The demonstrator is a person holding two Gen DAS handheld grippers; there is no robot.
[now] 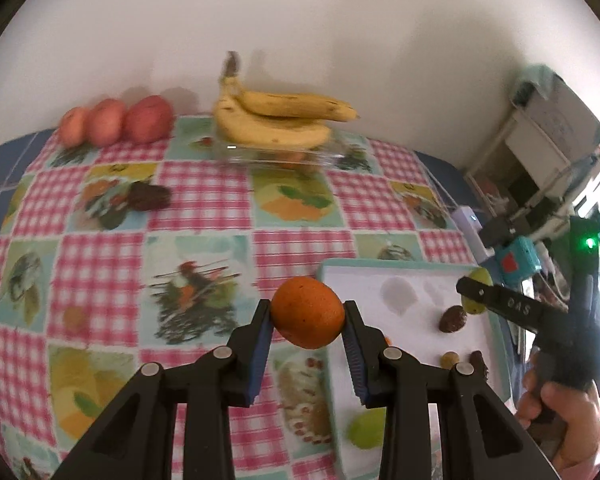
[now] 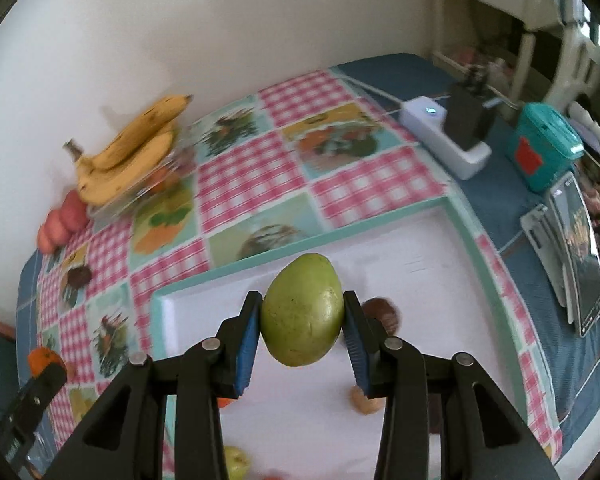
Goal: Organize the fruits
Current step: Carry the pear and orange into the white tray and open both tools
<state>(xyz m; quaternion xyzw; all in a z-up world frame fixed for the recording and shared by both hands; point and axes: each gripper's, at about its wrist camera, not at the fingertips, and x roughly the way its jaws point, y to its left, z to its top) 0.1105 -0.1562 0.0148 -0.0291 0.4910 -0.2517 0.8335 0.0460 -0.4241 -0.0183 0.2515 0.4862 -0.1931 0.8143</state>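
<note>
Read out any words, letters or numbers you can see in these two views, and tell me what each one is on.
"DAS": raised letters on a finger of the right gripper, seen from the left wrist view.
The phone screen on the stand: content too blurred to read.
The teal box: red patch only, no legible text.
The tablecloth: fruit pictures, no readable words.

Bright daylight, fisheye warp, motion blur
</note>
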